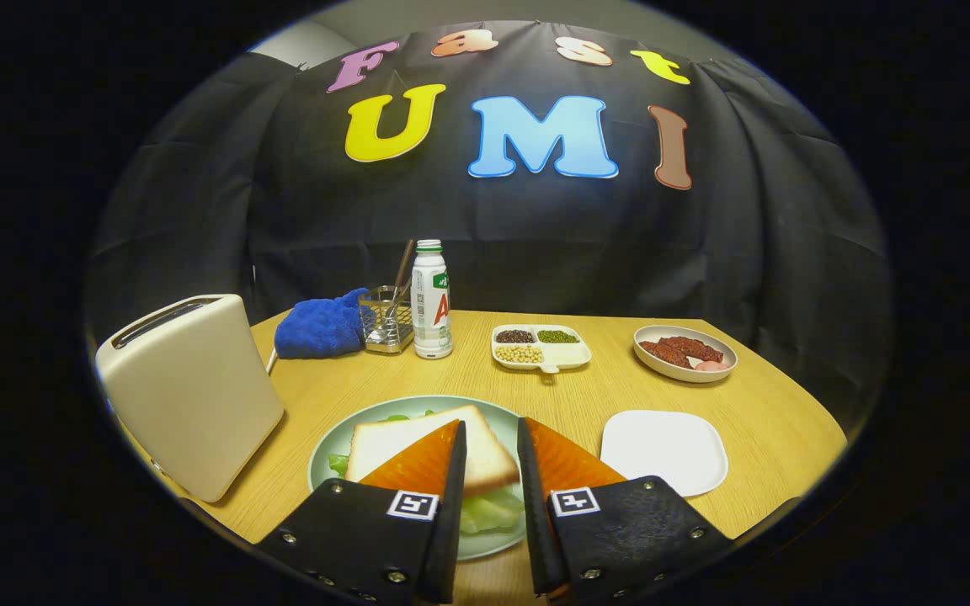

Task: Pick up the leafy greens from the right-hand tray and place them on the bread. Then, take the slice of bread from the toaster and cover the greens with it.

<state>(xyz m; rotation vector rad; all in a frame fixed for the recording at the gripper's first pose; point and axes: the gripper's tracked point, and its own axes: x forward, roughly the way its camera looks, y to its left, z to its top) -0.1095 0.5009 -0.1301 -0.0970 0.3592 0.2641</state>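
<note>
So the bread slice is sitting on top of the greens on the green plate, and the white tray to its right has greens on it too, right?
Not quite. In the gripper view the white tray is bare. The rest holds: the bread slice covers the greens on the green plate, with the claw open above them.

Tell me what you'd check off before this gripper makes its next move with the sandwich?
1. Greens on the plate: ok, the leafy greens show under and around the bread.
2. Top slice covering them: ok, the bread slice lies over the greens on the green plate.
3. Gripper free: ok, the gripper stands open above the sandwich with nothing between the fingers.
4. Right-hand tray emptied: ok, the white tray is bare.
5. Toaster emptied: cannot tell, the slots of the toaster are seen from the side.
</note>
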